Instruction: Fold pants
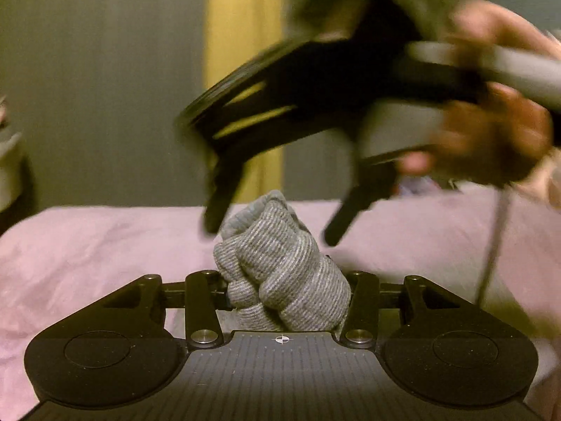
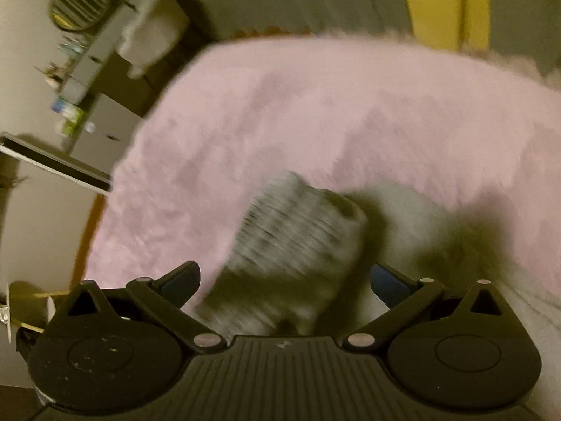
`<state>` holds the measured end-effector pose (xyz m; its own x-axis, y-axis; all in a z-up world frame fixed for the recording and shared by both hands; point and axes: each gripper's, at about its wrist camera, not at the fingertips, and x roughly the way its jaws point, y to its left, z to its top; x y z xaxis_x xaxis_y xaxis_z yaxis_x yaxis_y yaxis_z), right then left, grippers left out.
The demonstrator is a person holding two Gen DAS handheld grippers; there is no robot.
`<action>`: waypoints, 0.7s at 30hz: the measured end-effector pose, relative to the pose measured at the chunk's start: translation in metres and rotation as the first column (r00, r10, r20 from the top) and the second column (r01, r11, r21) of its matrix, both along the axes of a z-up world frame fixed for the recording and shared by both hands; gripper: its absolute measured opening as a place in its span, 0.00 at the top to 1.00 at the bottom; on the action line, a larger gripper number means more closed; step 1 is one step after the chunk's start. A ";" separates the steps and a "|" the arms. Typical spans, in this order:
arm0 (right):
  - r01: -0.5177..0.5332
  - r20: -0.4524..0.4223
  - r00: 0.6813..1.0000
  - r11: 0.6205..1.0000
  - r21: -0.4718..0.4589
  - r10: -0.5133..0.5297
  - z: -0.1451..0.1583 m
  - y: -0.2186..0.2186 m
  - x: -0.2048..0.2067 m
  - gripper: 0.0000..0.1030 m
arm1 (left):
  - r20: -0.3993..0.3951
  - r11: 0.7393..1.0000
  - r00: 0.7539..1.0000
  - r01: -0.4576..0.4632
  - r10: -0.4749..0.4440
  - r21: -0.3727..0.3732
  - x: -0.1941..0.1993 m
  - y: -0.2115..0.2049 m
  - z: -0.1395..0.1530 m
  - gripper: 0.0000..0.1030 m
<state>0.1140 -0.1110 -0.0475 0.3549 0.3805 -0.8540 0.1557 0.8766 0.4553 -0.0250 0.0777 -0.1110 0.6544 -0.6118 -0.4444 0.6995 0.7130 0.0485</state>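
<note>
Left gripper [image 1: 285,291], low in the centre of the left wrist view, has its 2 jaws drawn about halfway in and pressed against a thick wad of grey ribbed pants [image 1: 280,266]. The cloth bulges between the jaws and rises above them, so the grip looks meant to carry the bunched fabric rather than pinch a single edge. Behind it a pink blanket [image 1: 87,245] fills the lower half of the frame, with a grey wall and a yellow strip [image 1: 242,35] above. Across the upper right, blurred by motion, the right gripper [image 1: 273,231] hangs with its 2 dark fingers spread well apart, tips just above and to either side of the wad, held by a hand [image 1: 498,133]. It grips nothing; I judge it is clear of the cloth so that the left can move the bundle.

From the right wrist view, the right gripper [image 2: 284,280] shows its jaws wide apart at the bottom edge. The grey pants [image 2: 298,242] lie blurred between and beyond them, at centre frame over the pink blanket [image 2: 315,105], untouched by either pad as far as the blur allows. A cabinet [image 2: 105,70] sits in the upper left.
</note>
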 end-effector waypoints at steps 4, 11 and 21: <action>-0.008 -0.170 0.985 0.999 -0.031 0.003 -0.042 -0.005 -0.004 0.00 | 0.033 0.995 0.998 0.048 -0.051 0.092 -0.023 -0.025 -0.013 0.52; 0.028 -0.108 0.993 0.995 -0.093 -0.038 -0.046 -0.025 -0.053 0.48 | 0.073 0.983 0.986 0.138 -0.147 0.118 -0.050 -0.060 -0.009 0.51; 0.306 -0.016 0.952 0.952 0.011 -0.305 -0.059 -0.126 -0.142 0.60 | 0.046 0.927 0.938 0.331 -0.344 0.177 -0.103 -0.143 -0.028 0.50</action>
<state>-0.0276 -0.2366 -0.1068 0.4438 0.2672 -0.8554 0.4216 0.7800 0.4624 -0.1276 -0.0656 -0.1389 0.4570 -0.7252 -0.5150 0.8872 0.4131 0.2056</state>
